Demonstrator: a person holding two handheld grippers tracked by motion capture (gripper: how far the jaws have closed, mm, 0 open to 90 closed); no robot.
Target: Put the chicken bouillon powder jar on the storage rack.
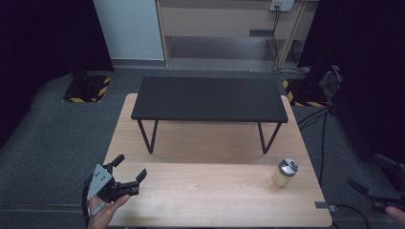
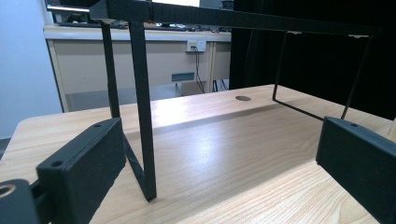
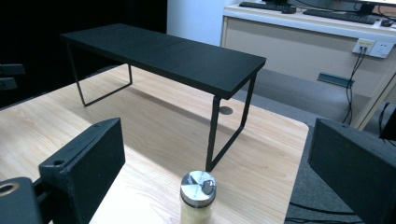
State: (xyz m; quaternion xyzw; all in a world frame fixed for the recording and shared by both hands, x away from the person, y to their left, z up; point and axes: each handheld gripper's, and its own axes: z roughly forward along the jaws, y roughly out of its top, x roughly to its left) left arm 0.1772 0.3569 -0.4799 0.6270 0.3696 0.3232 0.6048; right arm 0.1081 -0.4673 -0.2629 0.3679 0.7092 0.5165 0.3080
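In the high view, a small jar [image 1: 284, 173] with a silver lid is standing upright on the right part of the wooden table [image 1: 200, 191], in front of the right legs of a black shelf [image 1: 209, 98] that is spanning the table's far half. The left tool [image 1: 130, 172] is sitting in a hand [image 1: 106, 210] at the table's near left corner, its jaws spread wide and holding nothing, well apart from the jar; it is probably waiting there to leave the working side free. The right tool [image 1: 377, 193] is showing dimly at the right edge, off the table and near the jar's side, likely because that hand is the closer one for a reach. In the left gripper view, the left tool [image 2: 224, 158] is looking between its parted, empty jaws along the tabletop at a shelf leg [image 2: 143, 112] standing just ahead. In the right gripper view, the right tool [image 3: 217, 163] is gaping wide with nothing between its jaws, and the jar [image 3: 197, 197] is standing low and central between them, ahead of the jaws and not touching either; this line-up suggests an approach to grasp the jar is beginning.
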